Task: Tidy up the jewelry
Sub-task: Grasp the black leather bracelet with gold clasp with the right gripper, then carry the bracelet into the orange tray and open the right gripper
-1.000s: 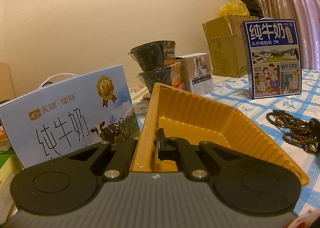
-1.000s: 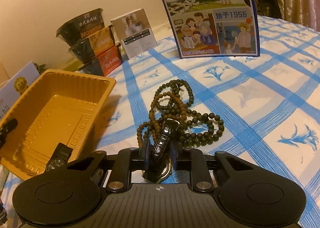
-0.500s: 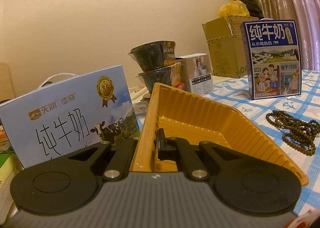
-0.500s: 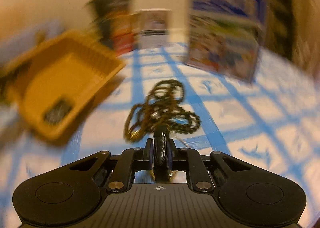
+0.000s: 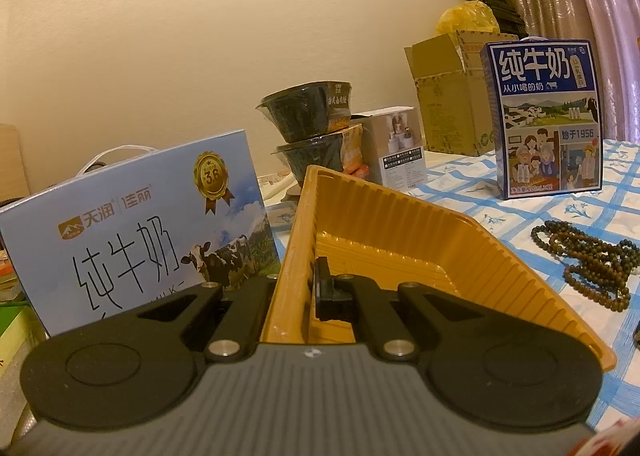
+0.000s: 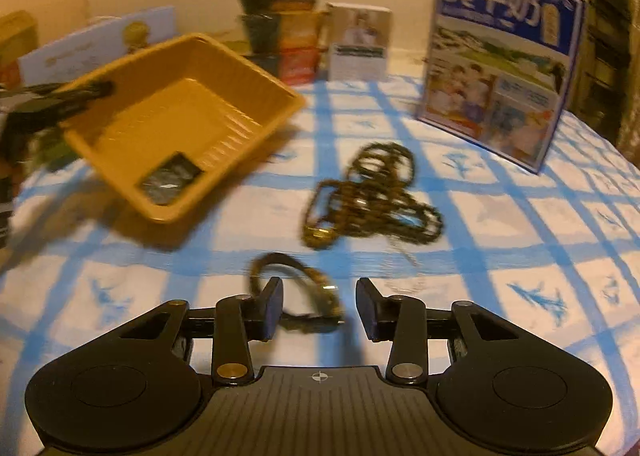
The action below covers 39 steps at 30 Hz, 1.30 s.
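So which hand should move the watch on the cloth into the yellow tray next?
The right. Its gripper is opening with the watch lying loose between its fingers. The left gripper is shut on the wall of the yellow tray, holding it tilted, so it probably should not let go.

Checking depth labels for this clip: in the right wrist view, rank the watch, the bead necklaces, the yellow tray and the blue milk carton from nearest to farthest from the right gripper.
1. Watch: between the opening jaws of the right gripper.
2. Bead necklaces: just ahead, centre.
3. Yellow tray: ahead, left.
4. Blue milk carton: far right, standing.
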{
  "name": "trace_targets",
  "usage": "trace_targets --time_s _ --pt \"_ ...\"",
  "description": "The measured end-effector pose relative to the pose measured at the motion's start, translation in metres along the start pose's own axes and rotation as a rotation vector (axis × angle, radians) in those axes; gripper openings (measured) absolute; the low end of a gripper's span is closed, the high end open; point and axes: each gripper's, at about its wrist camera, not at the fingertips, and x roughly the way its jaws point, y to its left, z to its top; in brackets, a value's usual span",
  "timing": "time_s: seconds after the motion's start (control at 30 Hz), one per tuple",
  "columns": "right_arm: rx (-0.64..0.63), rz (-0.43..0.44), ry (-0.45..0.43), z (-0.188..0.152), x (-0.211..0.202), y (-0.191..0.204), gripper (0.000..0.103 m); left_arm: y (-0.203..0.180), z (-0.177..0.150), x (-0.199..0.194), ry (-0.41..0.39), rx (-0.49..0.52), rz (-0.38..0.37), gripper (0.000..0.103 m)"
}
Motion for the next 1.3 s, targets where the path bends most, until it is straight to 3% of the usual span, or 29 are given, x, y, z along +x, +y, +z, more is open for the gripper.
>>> trace_targets --time_s 0.17,0.27,0.37,0.6,0.87,1.07,1.3 --pt "-0.009 0.009 0.03 0.003 0.013 -0.01 0.038 0.001 0.0 0.001 0.004 0.0 0.0 0.003" --pt "-0.011 0.026 0.048 0.002 0.019 -0.01 0.016 0.001 0.0 0.0 0.004 0.0 0.0 0.003" --pt "-0.023 0.015 0.045 0.003 0.021 -0.006 0.01 0.001 0.0 0.0 0.002 0.002 0.0 0.003" --pt "0.069 0.027 -0.009 0.023 0.016 -0.003 0.009 0.0 -0.001 0.0 0.0 0.004 -0.002 0.003" --pt "0.173 0.225 -0.097 0.076 0.033 0.03 0.009 0.001 0.0 0.001 0.0 0.003 -0.002 0.003" --pt "0.24 0.337 -0.06 0.098 0.067 0.068 0.009 0.0 0.002 0.002 -0.001 0.008 -0.005 0.003" --pt "0.234 0.361 -0.001 0.103 0.098 0.095 0.009 0.001 0.001 0.003 0.0 0.002 -0.006 0.003"
